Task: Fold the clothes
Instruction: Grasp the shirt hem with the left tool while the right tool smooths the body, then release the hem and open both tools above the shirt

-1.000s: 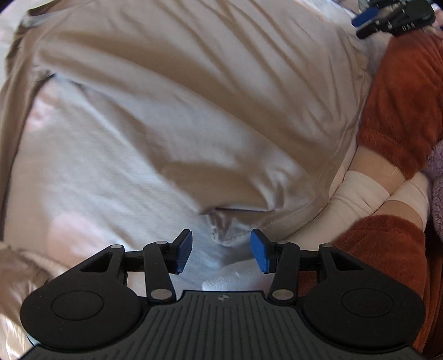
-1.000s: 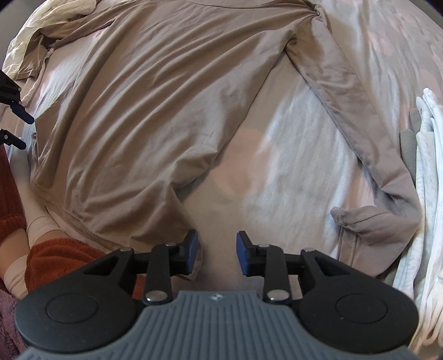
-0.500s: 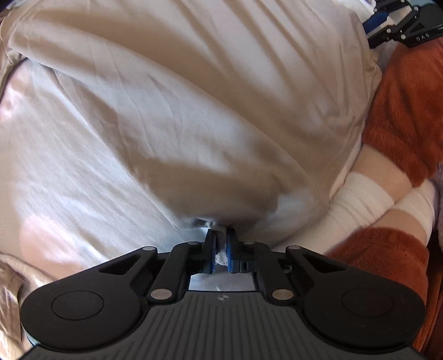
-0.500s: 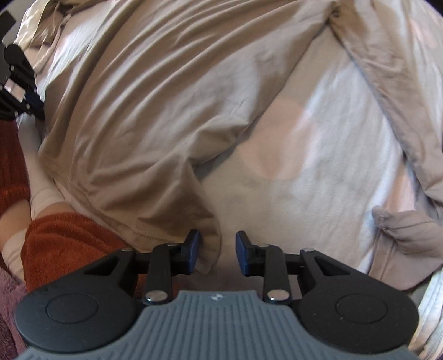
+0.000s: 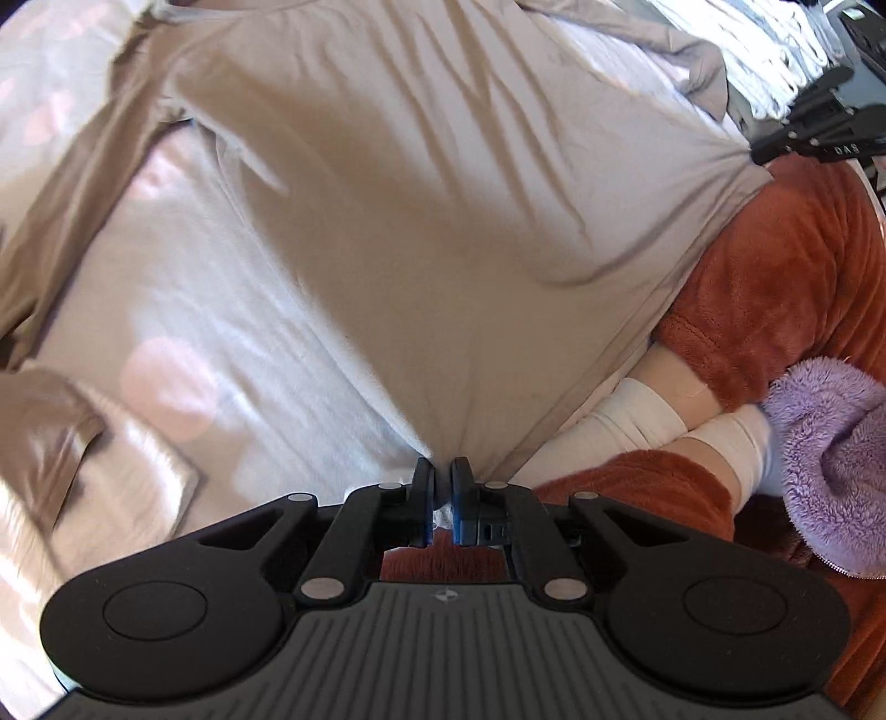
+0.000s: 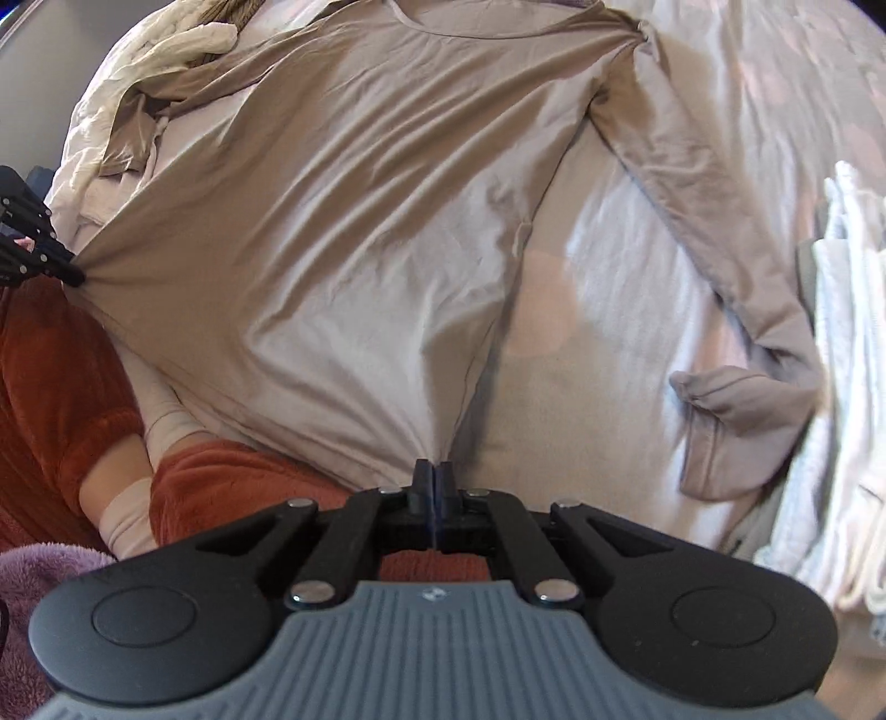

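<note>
A taupe long-sleeved shirt (image 5: 421,210) lies spread on a pale bedsheet (image 5: 183,332), neckline far from me; it also shows in the right wrist view (image 6: 354,221). My left gripper (image 5: 442,487) is shut on one bottom hem corner of the shirt. My right gripper (image 6: 434,484) is shut on the other hem corner. The hem is pulled taut between them over my knees. One sleeve (image 6: 714,232) trails to the right, its cuff (image 6: 731,410) crumpled. The right gripper appears at the upper right of the left wrist view (image 5: 803,133).
My legs in rust-coloured fleece (image 5: 775,266) and white socks (image 5: 637,415) sit under the hem. A purple fleece (image 5: 830,454) lies at right. A stack of white clothes (image 6: 841,354) sits at the bed's right side. Crumpled cream and brown garments (image 6: 166,50) lie at top left.
Both grippers have closed on the shirt's hem corners and pulled back toward me, drawing the hem taut and lifting it over my knees.
</note>
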Available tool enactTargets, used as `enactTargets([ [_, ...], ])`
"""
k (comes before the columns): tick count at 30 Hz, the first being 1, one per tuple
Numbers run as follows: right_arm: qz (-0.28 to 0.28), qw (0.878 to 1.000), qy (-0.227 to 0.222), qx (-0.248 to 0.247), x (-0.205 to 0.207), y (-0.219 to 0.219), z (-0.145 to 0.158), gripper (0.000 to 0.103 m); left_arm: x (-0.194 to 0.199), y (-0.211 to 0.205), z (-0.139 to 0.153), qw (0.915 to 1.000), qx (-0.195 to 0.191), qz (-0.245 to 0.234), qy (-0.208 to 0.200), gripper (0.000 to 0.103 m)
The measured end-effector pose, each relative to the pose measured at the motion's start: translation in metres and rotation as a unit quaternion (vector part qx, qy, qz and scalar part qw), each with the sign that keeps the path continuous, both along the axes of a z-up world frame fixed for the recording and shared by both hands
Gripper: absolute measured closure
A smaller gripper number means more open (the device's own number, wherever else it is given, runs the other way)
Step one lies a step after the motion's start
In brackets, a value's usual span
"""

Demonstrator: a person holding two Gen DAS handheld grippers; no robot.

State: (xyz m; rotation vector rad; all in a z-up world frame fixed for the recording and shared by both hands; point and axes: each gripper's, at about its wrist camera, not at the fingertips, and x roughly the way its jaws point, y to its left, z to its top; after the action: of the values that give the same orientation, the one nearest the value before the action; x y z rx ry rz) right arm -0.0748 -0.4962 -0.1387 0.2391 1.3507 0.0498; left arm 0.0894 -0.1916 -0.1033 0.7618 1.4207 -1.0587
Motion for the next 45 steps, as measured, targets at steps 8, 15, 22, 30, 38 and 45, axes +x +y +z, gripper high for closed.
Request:
enactTargets([
  [8,0.006,0.998,0.034,-0.044,0.004,0.021,-0.012,0.102,0.024,0.007,-0.027,0.9966,0.019,0.076,0.025,0.099],
  [15,0.016,0.995,0.08,-0.054,0.019,0.028,-0.048,0.102,0.035,-0.007,-0.066,0.9918,0.074,0.092,0.048,0.097],
  [22,0.0,0.998,0.054,-0.036,0.008,0.015,-0.04,0.079,0.033,-0.001,-0.051,0.9943,0.041,0.073,0.065,0.059],
  [30,-0.054,0.996,-0.024,-0.059,0.002,-0.024,-0.005,0.061,0.078,0.0,-0.006,0.9931,-0.039,0.109,0.015,0.055],
  [38,-0.101,0.976,-0.154,-0.119,0.046,-0.063,0.023,0.065,0.144,-0.024,0.024,0.9682,-0.134,0.181,-0.109,0.056],
  [45,-0.089,0.962,-0.213,-0.147,0.124,-0.078,0.015,0.093,0.2,-0.067,0.006,0.9542,-0.174,0.19,-0.153,0.063],
])
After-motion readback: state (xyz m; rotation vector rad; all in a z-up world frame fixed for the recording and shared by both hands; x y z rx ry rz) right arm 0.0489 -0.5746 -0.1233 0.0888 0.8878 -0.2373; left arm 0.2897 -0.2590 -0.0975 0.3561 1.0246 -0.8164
